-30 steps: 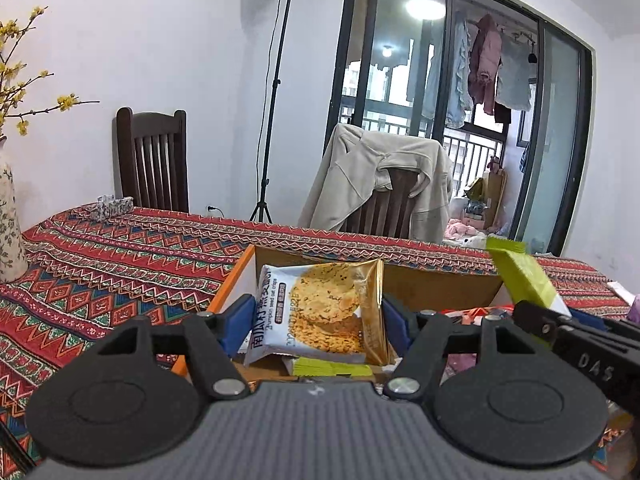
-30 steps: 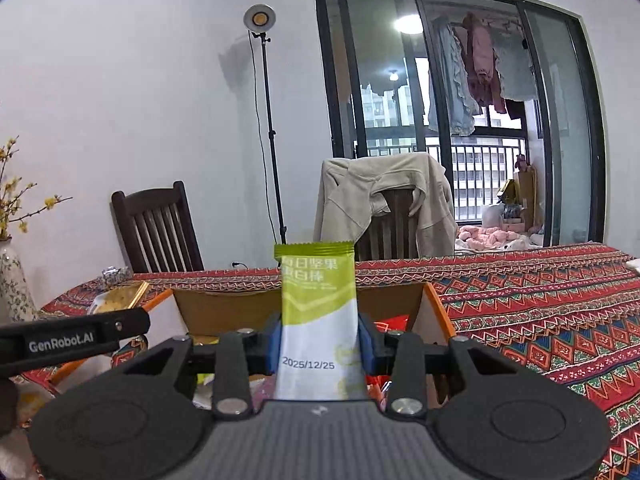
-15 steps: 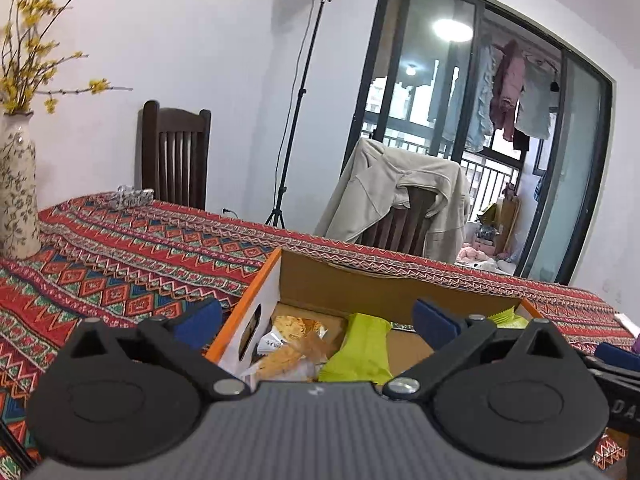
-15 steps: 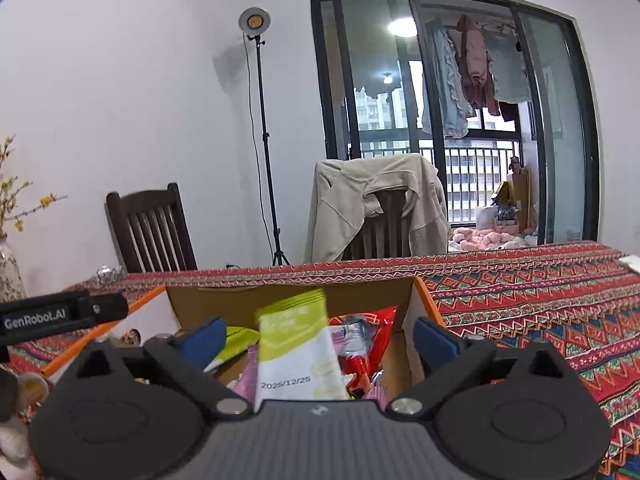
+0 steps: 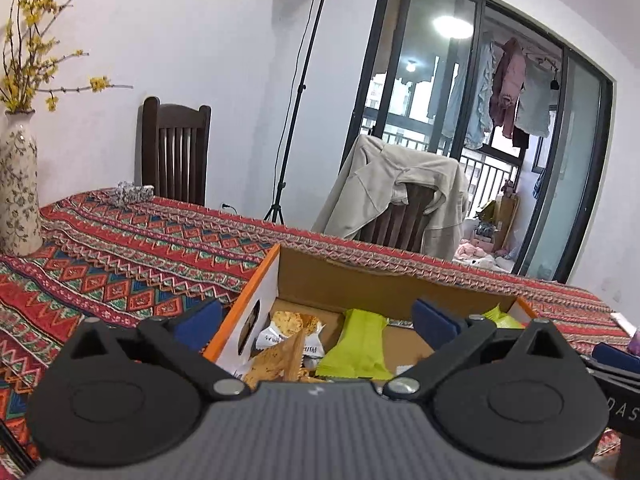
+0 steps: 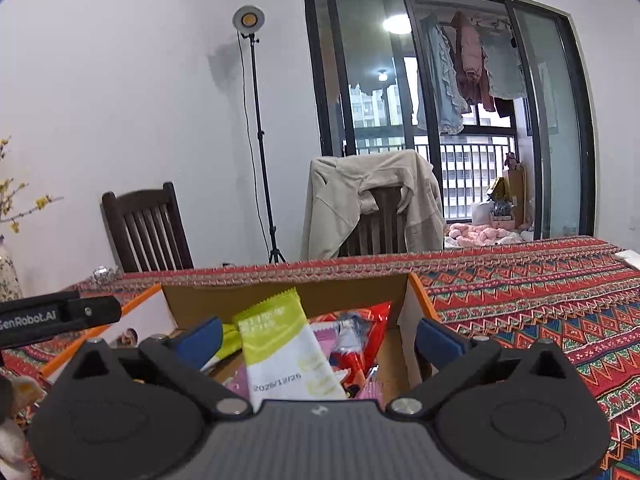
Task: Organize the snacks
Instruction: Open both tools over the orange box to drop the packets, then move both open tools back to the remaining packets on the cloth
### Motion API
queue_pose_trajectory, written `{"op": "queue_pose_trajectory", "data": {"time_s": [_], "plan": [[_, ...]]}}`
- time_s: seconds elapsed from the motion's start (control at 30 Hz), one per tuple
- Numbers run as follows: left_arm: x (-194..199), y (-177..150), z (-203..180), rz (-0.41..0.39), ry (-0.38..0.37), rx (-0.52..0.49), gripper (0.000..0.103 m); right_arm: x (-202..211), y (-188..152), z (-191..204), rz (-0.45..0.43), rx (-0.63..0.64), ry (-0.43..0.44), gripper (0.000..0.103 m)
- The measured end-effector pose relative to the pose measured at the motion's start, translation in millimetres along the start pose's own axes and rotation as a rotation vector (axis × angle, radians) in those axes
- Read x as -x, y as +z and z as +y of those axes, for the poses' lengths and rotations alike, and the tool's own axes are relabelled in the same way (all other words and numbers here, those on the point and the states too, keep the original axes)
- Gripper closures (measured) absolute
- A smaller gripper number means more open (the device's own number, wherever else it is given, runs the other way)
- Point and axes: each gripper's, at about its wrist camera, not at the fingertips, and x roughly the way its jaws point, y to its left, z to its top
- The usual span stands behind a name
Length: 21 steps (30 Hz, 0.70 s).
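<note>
Cardboard box (image 5: pixel 360 280) w/ orange edges is sitting on the patterned worktop (image 5: pixel 120 264), holding the snacks; left gripper (image 5: pixel 318 322) is hovering over its left end, fingers wide apart after just opening, nothing between them; cracker packet (image 5: pixel 286 326) and green bar (image 5: pixel 358 346) are lying inside below; right gripper (image 6: pixel 320 338) is likewise spread after just opening, green-white bar (image 6: pixel 280 344) leaning loose on red packet (image 6: pixel 360 332) in the box.

Beyond your jaws you see a beige jacket (image 5: pixel 396 196) draped over a chair, a light stand (image 5: pixel 298 92) left of it, a flowered vase (image 5: pixel 18 184) far left.
</note>
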Motion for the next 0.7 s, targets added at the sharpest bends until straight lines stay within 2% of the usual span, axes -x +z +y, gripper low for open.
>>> {"op": "queue_pose_trajectory", "data": {"time_s": [0.13, 0.3, 0.43, 0.7], "plan": [[18.1, 10.0, -2.2, 0.005, -0.019, -0.01, 0.0, 20.5, 12.3, 1.3, -0.044, -0.008, -0.002, 0.0], [42.5, 10.9, 4.8, 0.005, -0.018, -0.041, 0.0, 43.0, 19.9, 3.7, -0.044, 0.004, 0.012, 0.0], [61.1, 5.0, 17.1, 0.024, -0.014, -0.05, 0.0, 59.8, 13.1, 8.0, -0.011, 0.036, 0.013, 0.0], [97.4, -23.2, 50.5, 0.083, -0.005, -0.092, 0.0, 89.0, -19.5, 23.4, 0.09, 0.082, 0.078, 0.0]]}}
